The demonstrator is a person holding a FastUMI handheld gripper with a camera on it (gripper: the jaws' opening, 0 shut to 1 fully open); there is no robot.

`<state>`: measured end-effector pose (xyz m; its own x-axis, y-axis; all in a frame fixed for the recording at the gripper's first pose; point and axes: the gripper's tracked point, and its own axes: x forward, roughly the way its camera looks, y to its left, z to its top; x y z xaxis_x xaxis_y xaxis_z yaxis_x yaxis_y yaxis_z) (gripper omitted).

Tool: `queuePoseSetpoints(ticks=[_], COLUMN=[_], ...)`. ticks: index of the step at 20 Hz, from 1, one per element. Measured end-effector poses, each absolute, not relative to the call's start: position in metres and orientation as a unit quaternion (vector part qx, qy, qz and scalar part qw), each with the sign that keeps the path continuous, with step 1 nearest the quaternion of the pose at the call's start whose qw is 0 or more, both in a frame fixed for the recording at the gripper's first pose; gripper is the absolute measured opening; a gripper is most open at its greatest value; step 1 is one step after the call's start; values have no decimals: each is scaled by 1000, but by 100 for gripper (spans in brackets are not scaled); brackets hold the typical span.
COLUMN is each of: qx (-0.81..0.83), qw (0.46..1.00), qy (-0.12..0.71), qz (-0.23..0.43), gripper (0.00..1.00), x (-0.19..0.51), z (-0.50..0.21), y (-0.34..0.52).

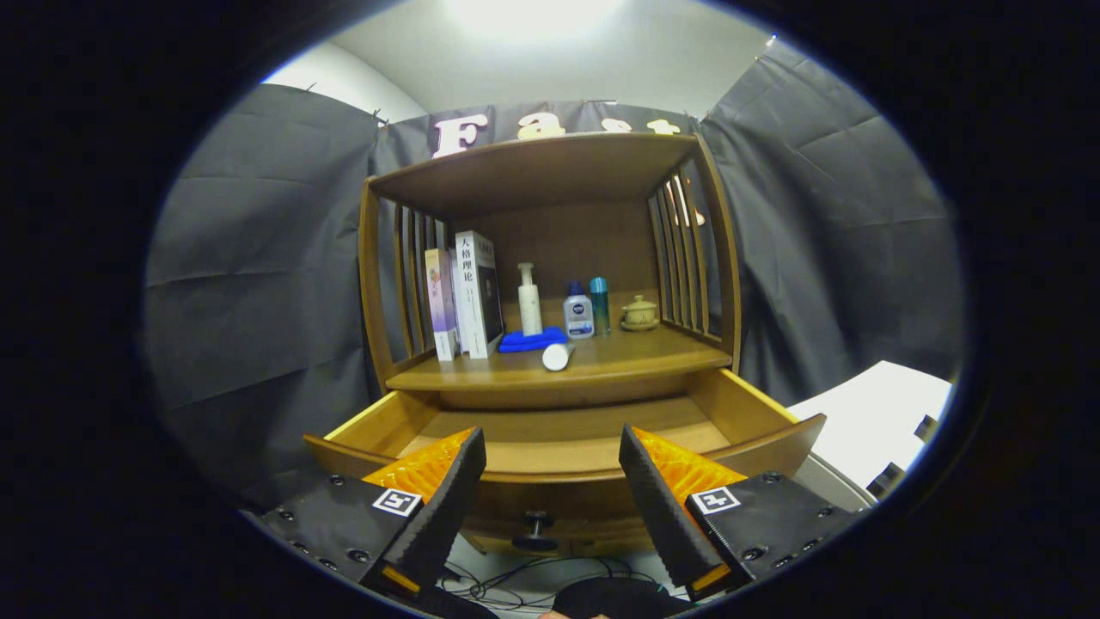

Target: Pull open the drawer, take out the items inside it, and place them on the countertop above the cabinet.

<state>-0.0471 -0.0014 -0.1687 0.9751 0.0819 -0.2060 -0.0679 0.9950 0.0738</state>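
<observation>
I see the wooden cabinet's countertop (601, 361) carrying two upright books (464, 297) at its left, a folded blue cloth (533, 340) under a white pump bottle (529, 301), a white tube (557, 356) lying at the front edge, two small bottles (588, 311) and a lidded ceramic cup (639, 313).

Black cables (516, 585) trail across the floor near a white table (868, 421)
</observation>
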Motion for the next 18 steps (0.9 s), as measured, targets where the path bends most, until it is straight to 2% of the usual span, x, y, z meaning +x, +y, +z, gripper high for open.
queuePoseSetpoints(ticks=[18], qx=[-12], qw=[983], qy=[180], qz=[28], gripper=[98], x=[-49], z=[-252], y=[12])
